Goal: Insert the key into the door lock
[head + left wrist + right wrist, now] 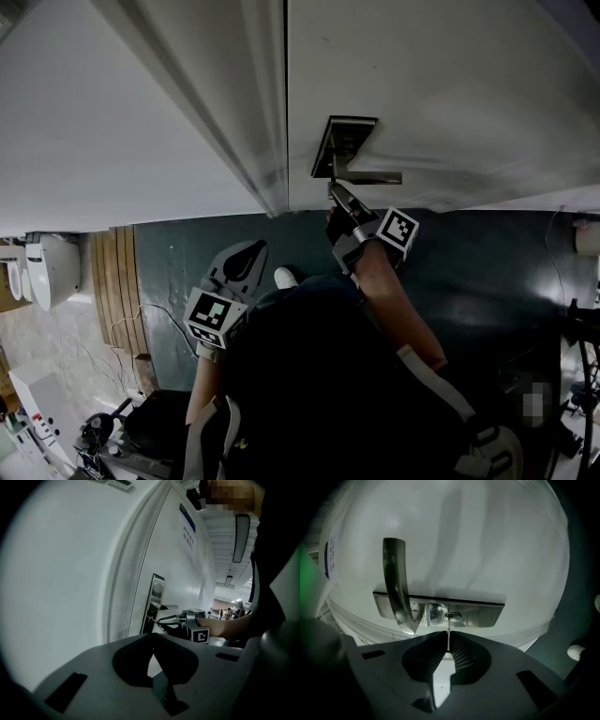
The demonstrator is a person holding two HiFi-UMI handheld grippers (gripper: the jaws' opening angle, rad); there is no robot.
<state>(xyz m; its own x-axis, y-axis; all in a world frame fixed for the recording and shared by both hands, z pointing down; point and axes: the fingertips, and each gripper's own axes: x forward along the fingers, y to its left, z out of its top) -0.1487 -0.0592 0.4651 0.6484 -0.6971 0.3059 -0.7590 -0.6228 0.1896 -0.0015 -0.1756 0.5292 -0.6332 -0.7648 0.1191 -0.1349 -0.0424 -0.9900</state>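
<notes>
Key at the keyhole, insertion barely begun

The left gripper (249, 247) hangs well left of the lock plate (480, 614), jaws together on nothing; on that plate the handle (395, 581) stands left of the keyhole (453, 616); the right gripper (448, 650) pinches the key (448, 637), blade edge-on, tip meeting the slot, depth unclear; likely risk: a slight tilt while pushing, or the key pivoting in so narrow a pinch, jams the blade or skids it across the plate.

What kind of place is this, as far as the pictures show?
Probably a corridor in an office or similar public building: a white door with a metal lock plate and a printed notice, and long ceiling lights along a hallway. The right tongs hold the key at the keyhole.
</notes>
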